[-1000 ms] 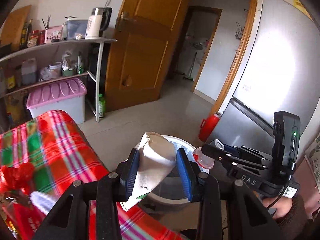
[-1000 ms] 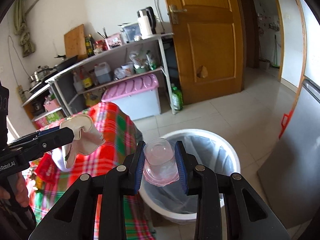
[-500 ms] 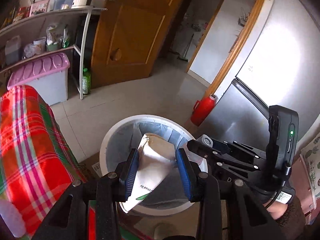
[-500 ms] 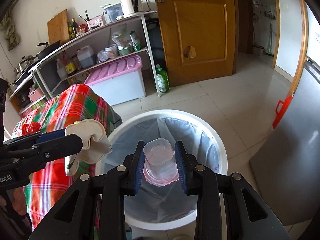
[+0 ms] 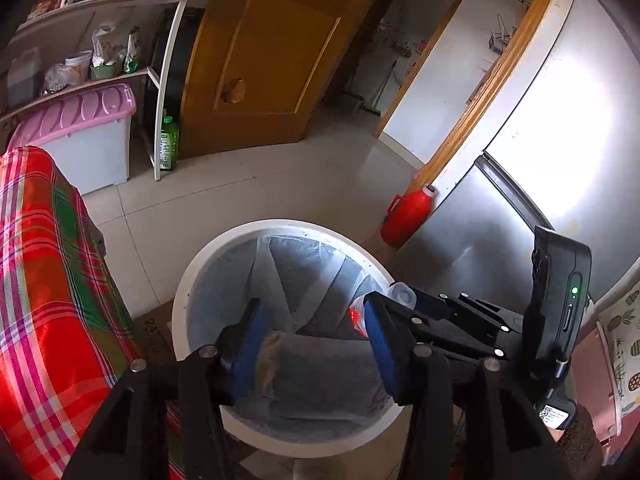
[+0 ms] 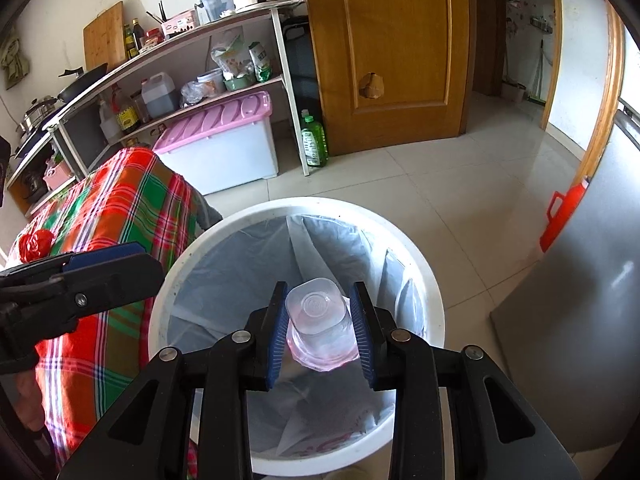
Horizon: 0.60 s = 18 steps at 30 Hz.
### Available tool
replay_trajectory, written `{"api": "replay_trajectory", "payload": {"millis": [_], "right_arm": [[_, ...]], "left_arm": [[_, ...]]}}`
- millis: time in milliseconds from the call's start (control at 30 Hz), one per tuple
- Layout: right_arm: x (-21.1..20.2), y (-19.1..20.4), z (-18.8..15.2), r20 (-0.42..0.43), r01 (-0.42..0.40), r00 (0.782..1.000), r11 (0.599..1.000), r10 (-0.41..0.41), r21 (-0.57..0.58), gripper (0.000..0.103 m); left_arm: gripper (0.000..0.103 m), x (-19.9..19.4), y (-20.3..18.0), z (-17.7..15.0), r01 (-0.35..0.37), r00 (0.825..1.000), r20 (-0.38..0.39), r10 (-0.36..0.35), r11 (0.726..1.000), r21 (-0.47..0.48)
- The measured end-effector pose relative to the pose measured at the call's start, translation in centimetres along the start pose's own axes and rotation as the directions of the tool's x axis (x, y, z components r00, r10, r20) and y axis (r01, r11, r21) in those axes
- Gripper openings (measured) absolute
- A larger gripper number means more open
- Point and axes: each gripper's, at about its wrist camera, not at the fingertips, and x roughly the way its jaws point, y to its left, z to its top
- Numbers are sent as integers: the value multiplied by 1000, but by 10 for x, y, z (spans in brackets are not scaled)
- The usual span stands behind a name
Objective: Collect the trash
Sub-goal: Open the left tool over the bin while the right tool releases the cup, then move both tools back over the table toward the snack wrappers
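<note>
Paper carton released – plastic cup next

The left gripper (image 5: 312,344) is now spread with nothing between its jaws, the carton (image 5: 320,372) dropped into the bin (image 6: 424,280); the right gripper (image 6: 320,330) is held clamped on the plastic cup (image 6: 318,320) above it.

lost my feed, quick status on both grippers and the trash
Left gripper open, empty, over the bin. Right gripper shut on plastic cup above bin. Nothing in the way.
</note>
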Motion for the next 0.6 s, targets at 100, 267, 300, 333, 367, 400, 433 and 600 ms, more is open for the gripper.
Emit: {"api": "replay_trajectory", "payload": {"millis": [100, 267, 300, 333, 367, 400, 433, 600], "right_arm": [[-2, -2, 1, 9, 0, 1000, 1000, 0, 5, 61], [-4, -5, 4, 22, -3, 1000, 1000, 3, 21, 61], [-6, -5, 4, 23, 0, 1000, 1000, -1, 25, 61], [-9, -5, 5, 28, 5, 1000, 1000, -6, 31, 61], [-13, -4, 5, 38, 1, 999, 999, -2, 36, 61], [-17, -4, 4, 46, -6, 999, 999, 4, 39, 61], [-20, -3, 4, 52, -12, 999, 999, 10, 42, 61], [-44, 5, 2, 93, -34, 995, 998, 29, 53, 61]], "left_arm": [[52, -2, -1, 3, -15, 1000, 9, 15, 1000, 8], [58, -15, -3, 3, -19, 999, 30, 18, 1000, 19], [58, -17, -3, 4, -29, 999, 33, 28, 999, 18], [58, -20, -3, 4, -38, 999, 34, 38, 999, 22], [58, -24, -3, 3, -44, 998, 41, 43, 999, 23], [58, -29, -3, 2, -42, 998, 47, 41, 999, 20], [58, -34, -2, 1, -35, 998, 49, 34, 999, 19], [58, -61, 1, -6, -73, 995, 72, 72, 997, 13]]}}
